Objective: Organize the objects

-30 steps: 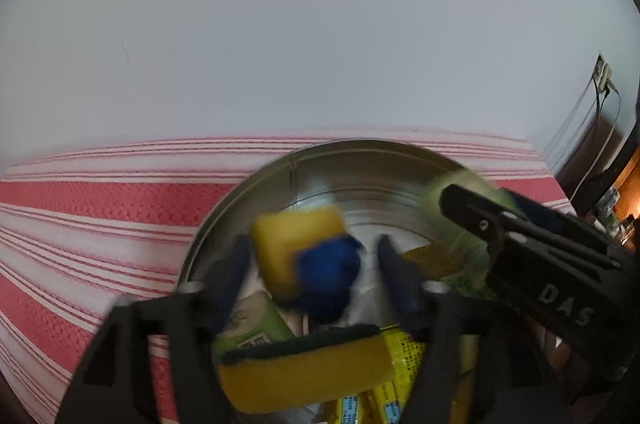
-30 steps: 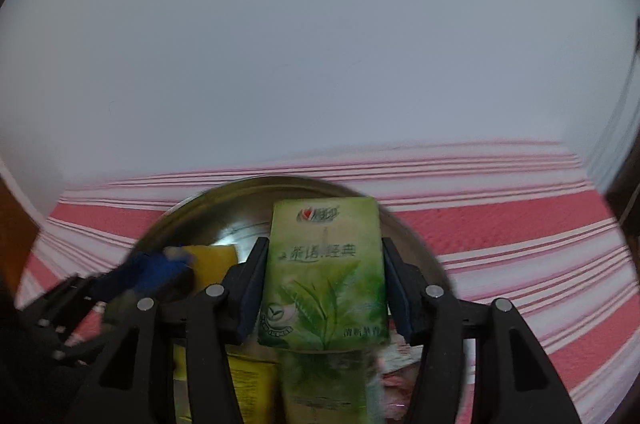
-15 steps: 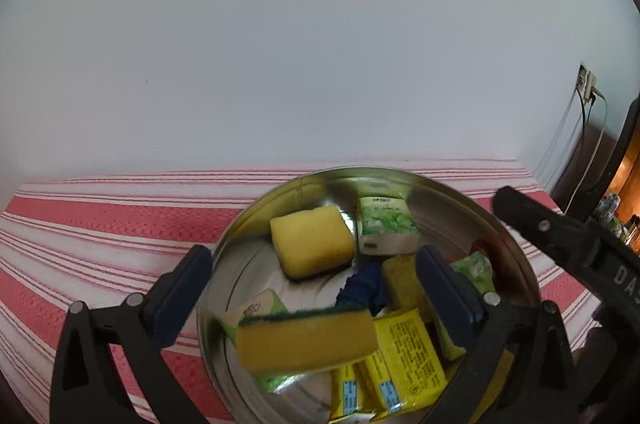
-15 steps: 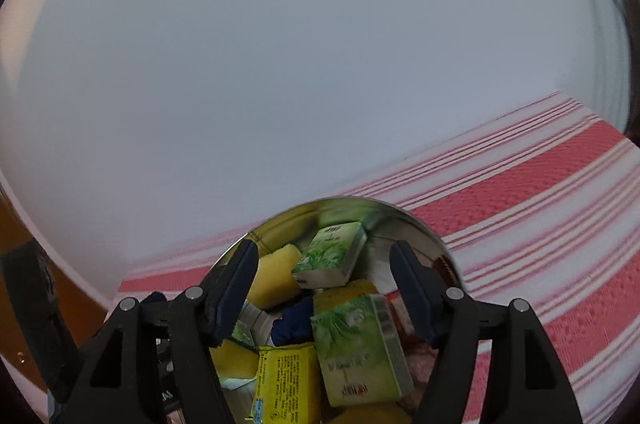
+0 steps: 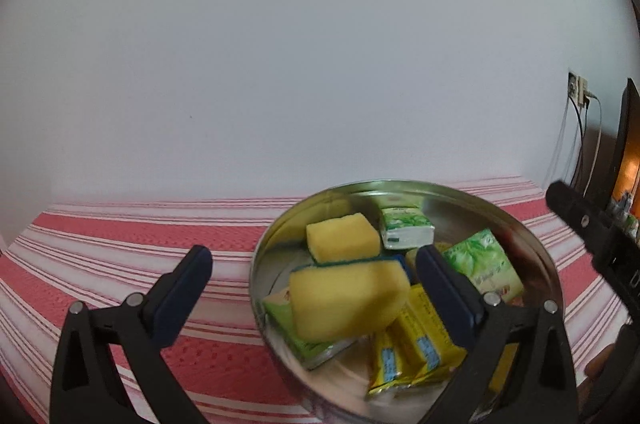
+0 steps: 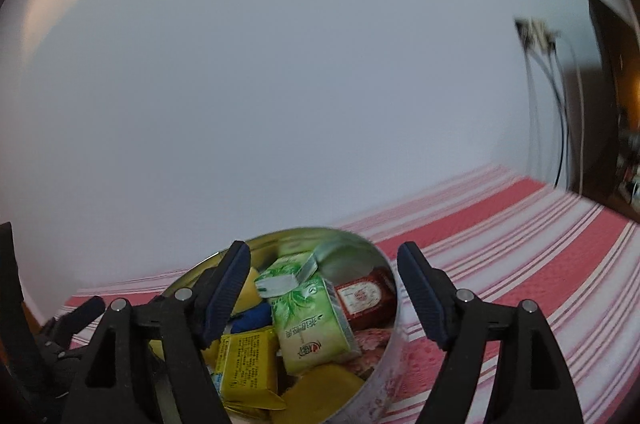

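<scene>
A round metal tin [image 5: 276, 236] sits on the red-and-white striped cloth and holds two yellow sponges [image 5: 348, 298], green tea packs [image 5: 486, 266], yellow packets [image 5: 420, 340] and a blue item. In the right wrist view the tin [image 6: 384, 260] also holds a red box [image 6: 366, 298] and a green pack [image 6: 310, 316]. My left gripper [image 5: 314, 288] is open and empty above the tin's near left side. My right gripper [image 6: 322, 298] is open and empty above the tin.
The striped cloth [image 5: 120, 244] spreads left of the tin and also right of it [image 6: 540, 236]. A white wall rises behind. A wall socket with cables [image 5: 578, 92] and dark furniture [image 5: 624, 144] stand at the far right.
Both grippers have opened and dropped their loads into the tin: the left let go of a sponge with the blue item, the right a green pack. Both have drawn back.
</scene>
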A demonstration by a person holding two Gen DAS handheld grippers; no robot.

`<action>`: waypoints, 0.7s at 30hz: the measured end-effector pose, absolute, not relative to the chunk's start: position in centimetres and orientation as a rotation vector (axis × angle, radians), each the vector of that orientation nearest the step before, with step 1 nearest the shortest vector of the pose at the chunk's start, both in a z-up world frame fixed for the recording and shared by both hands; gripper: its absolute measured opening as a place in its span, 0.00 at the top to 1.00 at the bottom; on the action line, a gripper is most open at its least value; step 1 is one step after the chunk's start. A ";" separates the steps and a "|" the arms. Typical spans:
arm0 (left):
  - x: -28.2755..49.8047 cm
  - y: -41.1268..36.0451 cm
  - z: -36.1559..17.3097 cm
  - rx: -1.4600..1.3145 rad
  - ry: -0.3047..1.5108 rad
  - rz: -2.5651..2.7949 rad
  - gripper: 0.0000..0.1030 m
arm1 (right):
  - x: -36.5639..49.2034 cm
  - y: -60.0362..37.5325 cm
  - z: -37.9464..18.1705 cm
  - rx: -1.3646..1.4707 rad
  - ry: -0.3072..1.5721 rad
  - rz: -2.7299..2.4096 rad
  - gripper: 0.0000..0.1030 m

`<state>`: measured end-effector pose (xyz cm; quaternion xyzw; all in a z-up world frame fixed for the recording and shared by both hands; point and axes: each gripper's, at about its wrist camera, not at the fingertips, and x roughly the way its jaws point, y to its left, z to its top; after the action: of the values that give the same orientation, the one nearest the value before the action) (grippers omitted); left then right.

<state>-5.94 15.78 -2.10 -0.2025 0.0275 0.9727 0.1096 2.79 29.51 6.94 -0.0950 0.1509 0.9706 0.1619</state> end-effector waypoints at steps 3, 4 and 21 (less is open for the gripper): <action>-4.7 15.4 -2.4 -0.504 0.115 2.893 0.00 | 3.9 29.9 6.8 -0.195 0.419 2.762 0.24; -4.4 15.4 -2.5 -0.471 0.131 2.900 0.00 | 4.3 29.2 7.3 -0.166 0.410 2.760 0.23; -3.1 13.2 -2.8 -0.423 0.036 2.929 0.00 | 5.3 25.2 7.6 -0.010 0.165 2.736 0.10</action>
<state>-3.13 13.19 -2.79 -0.1424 0.0122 0.9856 0.0908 5.32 25.15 7.63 -0.0036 0.0590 0.9782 0.1992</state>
